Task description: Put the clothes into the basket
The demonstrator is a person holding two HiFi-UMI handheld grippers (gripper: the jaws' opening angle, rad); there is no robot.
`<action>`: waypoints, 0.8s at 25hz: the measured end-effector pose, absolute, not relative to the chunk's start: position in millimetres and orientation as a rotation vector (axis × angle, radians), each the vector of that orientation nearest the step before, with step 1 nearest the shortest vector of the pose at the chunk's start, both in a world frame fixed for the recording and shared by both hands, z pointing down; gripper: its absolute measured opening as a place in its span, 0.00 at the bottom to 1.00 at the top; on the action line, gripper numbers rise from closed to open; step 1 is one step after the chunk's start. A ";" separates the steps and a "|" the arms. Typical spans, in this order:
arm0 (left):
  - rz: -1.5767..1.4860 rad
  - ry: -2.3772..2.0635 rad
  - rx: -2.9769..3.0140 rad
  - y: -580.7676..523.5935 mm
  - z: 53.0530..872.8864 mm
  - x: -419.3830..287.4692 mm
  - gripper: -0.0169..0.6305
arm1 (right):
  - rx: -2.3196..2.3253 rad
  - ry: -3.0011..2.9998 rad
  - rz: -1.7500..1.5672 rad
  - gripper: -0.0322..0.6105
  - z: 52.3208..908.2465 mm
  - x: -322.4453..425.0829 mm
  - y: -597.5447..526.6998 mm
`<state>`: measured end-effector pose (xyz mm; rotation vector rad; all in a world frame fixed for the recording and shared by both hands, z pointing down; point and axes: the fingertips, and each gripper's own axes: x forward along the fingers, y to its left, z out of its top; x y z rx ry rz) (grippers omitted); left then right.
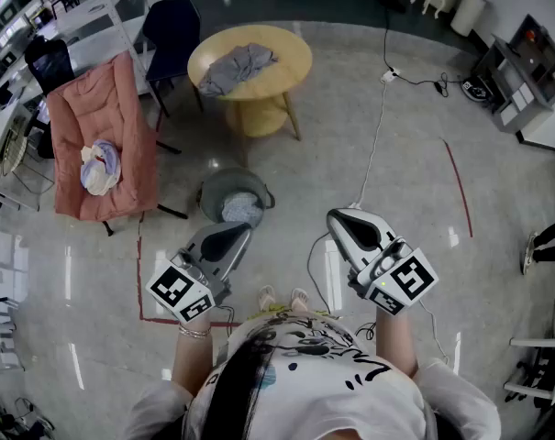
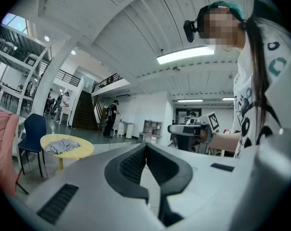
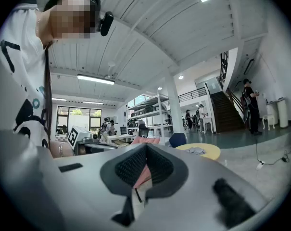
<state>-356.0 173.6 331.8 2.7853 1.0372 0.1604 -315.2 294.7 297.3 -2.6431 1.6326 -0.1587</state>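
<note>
Holding the left gripper (image 1: 229, 236) level and low over the floor, with jaws pressed together tip to tip and nothing between them. Holding the right gripper (image 1: 344, 220) just beside it, level too, with tips likewise meeting and gripping nothing, only a far-off strip of pink showing through the gap lower down. Pointing both away from the body, the left one toward the grey basket (image 1: 213, 187), standing on the floor just ahead of that gripper's tip and apart from it. Finding a pale cloth (image 1: 241, 207) lying inside that basket. Looking past the basket to a grey garment (image 1: 237, 66), crumpled on top of the round yellow table (image 1: 286, 59). Looking left to a white and lilac garment (image 1: 100, 167), bunched on the seat of the pink chair (image 1: 112, 108), well apart from both grippers. Taking in a dark blue chair (image 1: 172, 27) beside the table at its far left, and, off to the right on the pale floor, a white cable (image 1: 376, 136) and a red tape line (image 1: 459, 183).
</note>
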 end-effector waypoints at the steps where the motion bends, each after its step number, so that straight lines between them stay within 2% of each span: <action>1: 0.169 1.040 2.784 175.2 332.5 -356.5 0.05 | -2.639 1.635 -0.172 0.09 300.2 -317.5 295.7; 20: 0.188 0.937 2.795 198.0 342.1 -353.1 0.05 | -2.516 1.733 -0.201 0.10 318.6 -309.1 315.5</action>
